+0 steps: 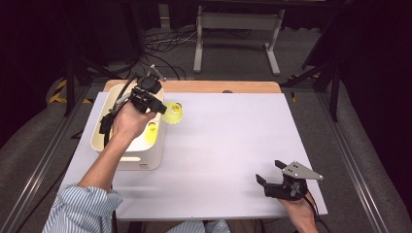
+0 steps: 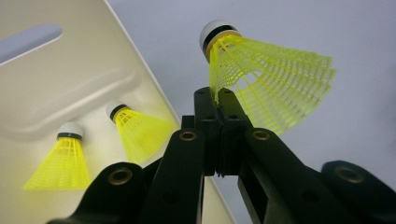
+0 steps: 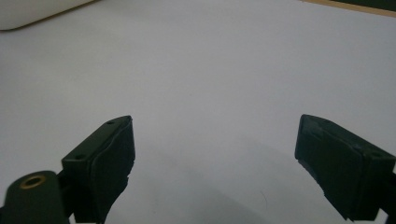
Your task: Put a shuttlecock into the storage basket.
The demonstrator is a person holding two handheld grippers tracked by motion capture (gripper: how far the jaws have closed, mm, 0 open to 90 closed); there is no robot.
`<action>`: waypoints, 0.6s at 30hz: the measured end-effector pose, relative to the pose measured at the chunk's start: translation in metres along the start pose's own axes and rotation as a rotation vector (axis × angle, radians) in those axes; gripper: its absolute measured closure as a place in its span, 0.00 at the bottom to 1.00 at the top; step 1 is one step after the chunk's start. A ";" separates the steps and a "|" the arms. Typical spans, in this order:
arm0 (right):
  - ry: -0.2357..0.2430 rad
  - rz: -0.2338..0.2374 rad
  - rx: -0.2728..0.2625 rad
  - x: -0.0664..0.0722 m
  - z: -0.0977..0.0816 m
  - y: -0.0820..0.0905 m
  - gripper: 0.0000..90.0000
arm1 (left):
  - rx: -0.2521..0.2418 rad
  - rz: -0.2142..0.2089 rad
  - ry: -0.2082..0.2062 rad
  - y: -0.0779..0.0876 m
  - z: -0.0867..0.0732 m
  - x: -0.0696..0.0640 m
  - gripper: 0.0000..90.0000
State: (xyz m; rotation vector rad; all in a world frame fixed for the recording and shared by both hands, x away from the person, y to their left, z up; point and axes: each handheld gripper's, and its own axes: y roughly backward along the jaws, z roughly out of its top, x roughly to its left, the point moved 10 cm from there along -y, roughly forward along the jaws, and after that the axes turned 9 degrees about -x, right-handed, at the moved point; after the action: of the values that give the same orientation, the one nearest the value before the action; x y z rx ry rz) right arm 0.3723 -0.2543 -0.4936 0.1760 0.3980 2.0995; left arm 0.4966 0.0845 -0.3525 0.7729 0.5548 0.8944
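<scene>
My left gripper is shut on the skirt edge of a yellow shuttlecock, held in the air just right of a cream bin. In the left gripper view the jaws pinch the yellow mesh of that shuttlecock, its white cork pointing away. Two more yellow shuttlecocks lie inside the bin. My right gripper rests open near the table's front right, its pads wide apart over bare white surface.
The white tabletop stretches between the bin and my right gripper. A wooden strip runs along the far edge. Beyond it stand a desk frame and floor cables.
</scene>
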 end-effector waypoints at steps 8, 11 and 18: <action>-0.001 0.000 -0.001 0.000 0.000 0.000 0.14 | -0.010 0.011 0.013 0.005 0.000 0.009 0.99; -0.001 0.000 -0.001 0.000 0.000 0.000 0.14 | -0.013 0.018 0.024 0.006 -0.001 0.013 0.99; -0.001 0.000 -0.001 0.000 0.000 0.000 0.14 | -0.019 0.031 0.045 0.010 -0.004 0.024 0.99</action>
State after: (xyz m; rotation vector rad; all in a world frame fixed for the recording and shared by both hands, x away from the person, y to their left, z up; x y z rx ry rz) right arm 0.3722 -0.2543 -0.4935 0.1763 0.3966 2.0997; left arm 0.5014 0.1103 -0.3502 0.7477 0.5746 0.9467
